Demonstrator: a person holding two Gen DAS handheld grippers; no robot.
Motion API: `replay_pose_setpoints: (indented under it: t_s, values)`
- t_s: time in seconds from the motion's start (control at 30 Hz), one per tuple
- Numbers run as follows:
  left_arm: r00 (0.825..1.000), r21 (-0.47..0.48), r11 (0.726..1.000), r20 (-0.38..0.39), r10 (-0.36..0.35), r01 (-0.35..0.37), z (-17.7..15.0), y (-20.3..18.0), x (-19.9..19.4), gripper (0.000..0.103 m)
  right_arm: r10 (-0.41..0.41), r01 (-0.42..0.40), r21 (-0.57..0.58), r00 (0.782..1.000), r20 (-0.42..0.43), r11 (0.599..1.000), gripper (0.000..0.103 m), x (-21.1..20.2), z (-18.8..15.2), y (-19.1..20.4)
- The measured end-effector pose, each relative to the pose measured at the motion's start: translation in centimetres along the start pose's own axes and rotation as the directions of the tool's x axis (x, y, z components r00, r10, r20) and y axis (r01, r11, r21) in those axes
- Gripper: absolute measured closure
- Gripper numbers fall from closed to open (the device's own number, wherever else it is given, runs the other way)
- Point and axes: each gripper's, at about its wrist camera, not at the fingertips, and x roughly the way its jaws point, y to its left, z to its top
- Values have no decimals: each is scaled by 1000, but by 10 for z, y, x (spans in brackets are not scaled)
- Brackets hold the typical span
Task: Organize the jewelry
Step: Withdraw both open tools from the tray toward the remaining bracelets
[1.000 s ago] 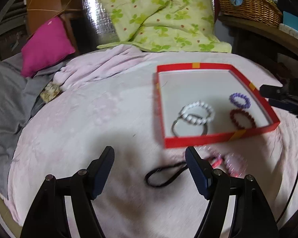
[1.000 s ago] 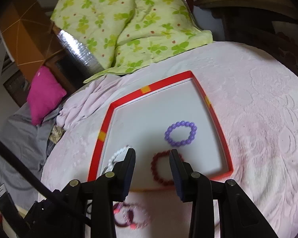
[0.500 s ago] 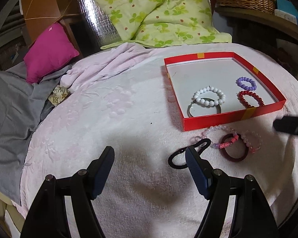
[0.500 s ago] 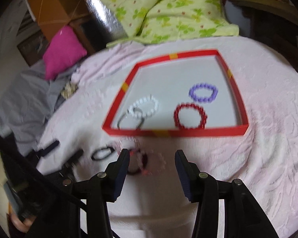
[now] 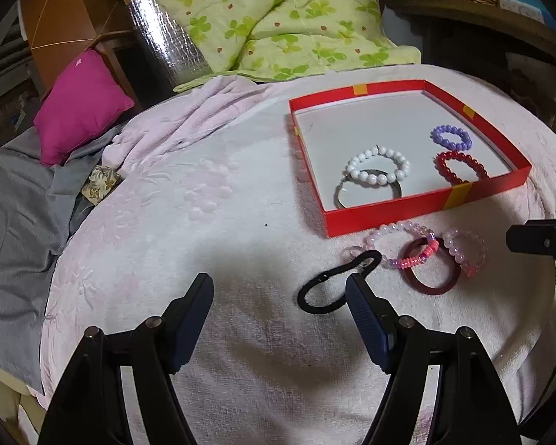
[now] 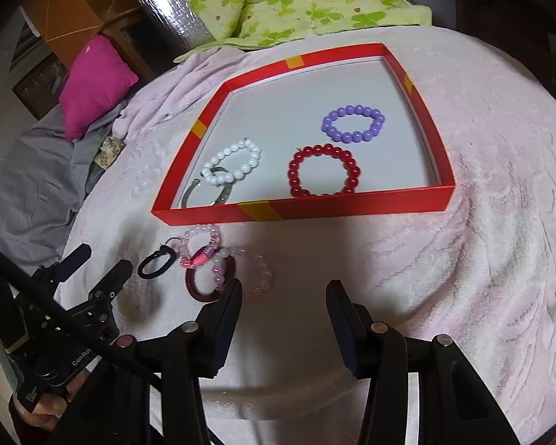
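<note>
Your bed (image 5: 211, 222) carries the red tray (image 6: 315, 209), which holds four bracelets; more jewelry (image 6: 211, 259) lies in a cluster just in front of it. Your left gripper (image 5: 280, 307) is released and empty; your right gripper (image 6: 283, 306), fingers just widened, holds nothing.

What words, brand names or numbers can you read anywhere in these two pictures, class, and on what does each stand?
"GenRo": white letters on the black body of the left gripper, right wrist view; the word is cut off by a black cable.
Small white print lower on the same body: too small to read.
The red box bears plain yellow patches, no writing.
</note>
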Motion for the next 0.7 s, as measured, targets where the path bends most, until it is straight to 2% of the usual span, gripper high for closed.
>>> replay_pose_setpoints:
  t_s: [0.3, 0.43, 0.7]
  values:
    - [999, 3, 1000, -37, -4, 4, -3, -1, 8, 28, -16, 17, 24, 1000, -13, 1000, 53, 1, -3, -13]
    - [998, -7, 1000, -57, -12, 12, -3, 0, 12, 28, -22, 24, 29, 999, -48, 999, 53, 10, -4, -14]
    - [998, 6, 1000, -55, -29, 30, -2, -4, 12, 28, -45, 46, 10, 998, -53, 999, 52, 13, -4, -12]
